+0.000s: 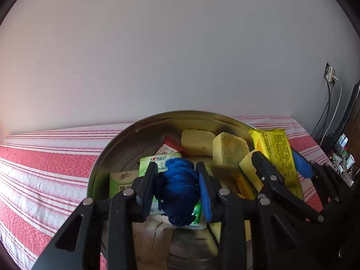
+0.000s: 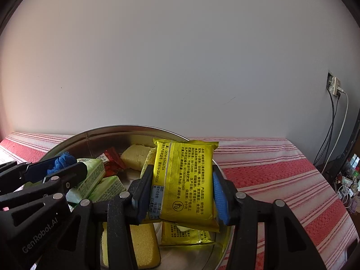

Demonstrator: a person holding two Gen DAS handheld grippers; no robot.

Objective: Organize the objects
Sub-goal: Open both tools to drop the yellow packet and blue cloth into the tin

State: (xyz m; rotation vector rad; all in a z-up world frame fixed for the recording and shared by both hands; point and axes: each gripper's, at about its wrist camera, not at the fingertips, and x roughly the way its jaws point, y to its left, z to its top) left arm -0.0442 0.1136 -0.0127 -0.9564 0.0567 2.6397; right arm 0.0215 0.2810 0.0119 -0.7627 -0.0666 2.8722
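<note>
A round steel basin (image 1: 157, 121) (image 2: 117, 130) stands on the red-striped cloth and holds several items. My left gripper (image 1: 177, 185) (image 2: 57, 167) is shut on a bundle of blue cord (image 1: 178, 189) (image 2: 60, 160), held just above green tissue packs (image 1: 157, 160) (image 2: 94, 177) in the basin. My right gripper (image 2: 183, 186) (image 1: 281, 164) is shut on a yellow snack packet (image 2: 186, 177) (image 1: 276, 148), upright over the basin's right side. Yellow sponges (image 1: 229, 150) (image 2: 136, 154), a red sachet (image 1: 168, 146) (image 2: 113, 160) and another yellow packet (image 2: 186, 236) lie inside.
The red-and-white striped cloth (image 1: 45, 162) (image 2: 281, 180) covers the surface around the basin. A pale wall (image 1: 180, 56) rises right behind it. At the right, cables hang from a wall socket (image 2: 335, 87) (image 1: 329, 74), with small clutter (image 2: 348, 180) past the cloth's edge.
</note>
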